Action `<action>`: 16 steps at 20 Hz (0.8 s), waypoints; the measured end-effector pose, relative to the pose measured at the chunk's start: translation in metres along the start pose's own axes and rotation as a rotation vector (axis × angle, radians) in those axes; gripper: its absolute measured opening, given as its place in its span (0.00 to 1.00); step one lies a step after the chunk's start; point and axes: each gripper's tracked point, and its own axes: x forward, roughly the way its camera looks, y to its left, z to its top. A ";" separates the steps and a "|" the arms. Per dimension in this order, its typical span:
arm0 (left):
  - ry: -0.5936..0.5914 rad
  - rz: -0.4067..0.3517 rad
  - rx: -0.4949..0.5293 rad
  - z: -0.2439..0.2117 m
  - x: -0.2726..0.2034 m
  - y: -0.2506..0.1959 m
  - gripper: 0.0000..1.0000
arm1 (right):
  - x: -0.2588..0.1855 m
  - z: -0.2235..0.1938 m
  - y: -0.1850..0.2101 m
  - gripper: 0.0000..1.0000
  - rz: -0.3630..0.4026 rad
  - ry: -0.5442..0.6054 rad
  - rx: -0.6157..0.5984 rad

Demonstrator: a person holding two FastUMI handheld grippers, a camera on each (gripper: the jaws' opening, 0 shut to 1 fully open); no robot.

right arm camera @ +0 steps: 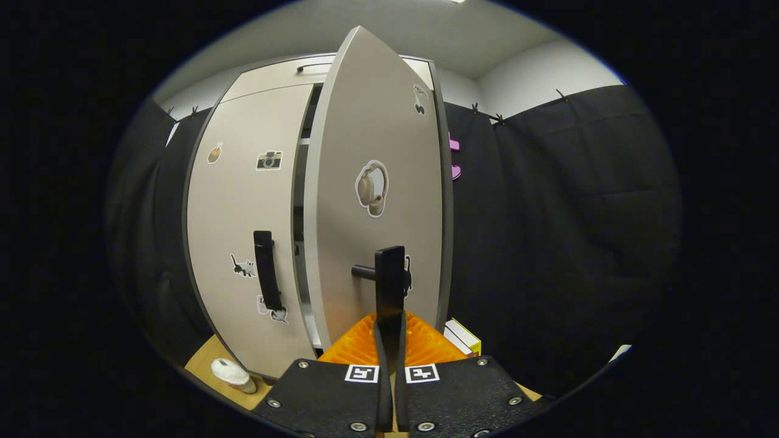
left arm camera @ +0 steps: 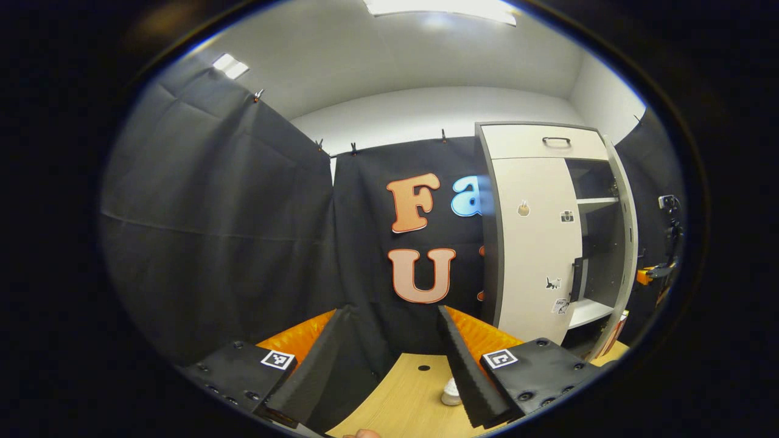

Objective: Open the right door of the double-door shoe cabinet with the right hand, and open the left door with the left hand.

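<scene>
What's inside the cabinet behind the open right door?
In the left gripper view, the cabinet shows bare shelves behind the open right door. The closed left door covers the other half.

Left gripper fingers spread wide, level; right gripper fingers pressed together

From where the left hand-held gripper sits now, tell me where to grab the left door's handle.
Take the left door's handle across its vertical bar, near mid-height, coming straight at the door face. It is an upright bar standing off the closed left door, so open fingers can likely straddle it sideways.
</scene>
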 end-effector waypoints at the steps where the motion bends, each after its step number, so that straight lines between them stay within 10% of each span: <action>1: 0.001 -0.002 -0.005 0.001 0.001 -0.003 0.95 | -0.001 0.000 -0.002 0.02 -0.002 -0.004 -0.004; 16: 0.029 -0.061 -0.044 0.003 -0.013 -0.126 0.96 | -0.012 -0.001 -0.023 0.00 0.074 0.026 -0.016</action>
